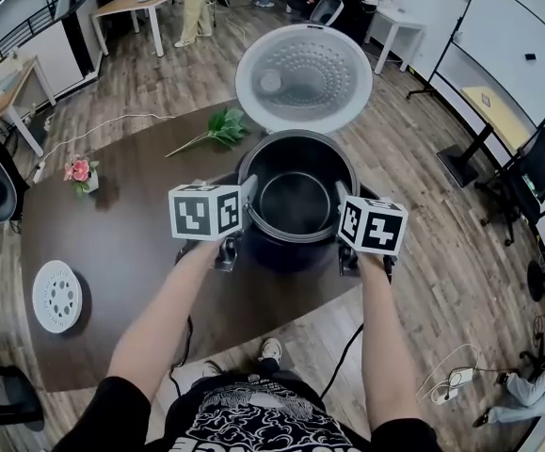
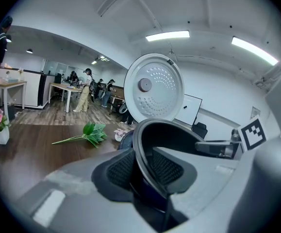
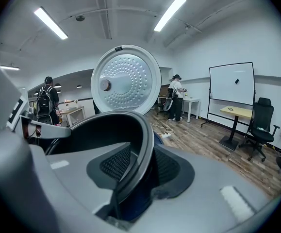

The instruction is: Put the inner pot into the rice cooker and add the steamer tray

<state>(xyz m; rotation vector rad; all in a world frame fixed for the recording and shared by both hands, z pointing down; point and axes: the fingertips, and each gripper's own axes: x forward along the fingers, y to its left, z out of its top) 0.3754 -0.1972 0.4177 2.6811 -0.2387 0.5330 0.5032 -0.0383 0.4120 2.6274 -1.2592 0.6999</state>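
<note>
My two grippers, left gripper (image 2: 141, 169) and right gripper (image 3: 140, 166), each stand slightly spread astride the rim of the one inner pot (image 1: 296, 205), pads not biting. One steamer tray (image 1: 56, 296) lies near left on the table (image 1: 140, 215). Pot sits in the one rice cooker (image 1: 286, 254), body mostly hidden, lid (image 1: 303, 76) raised beyond.

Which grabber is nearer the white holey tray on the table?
Left. The left gripper is at the black pot's rim nearest the white round perforated tray; the right gripper is across the pot.
</note>
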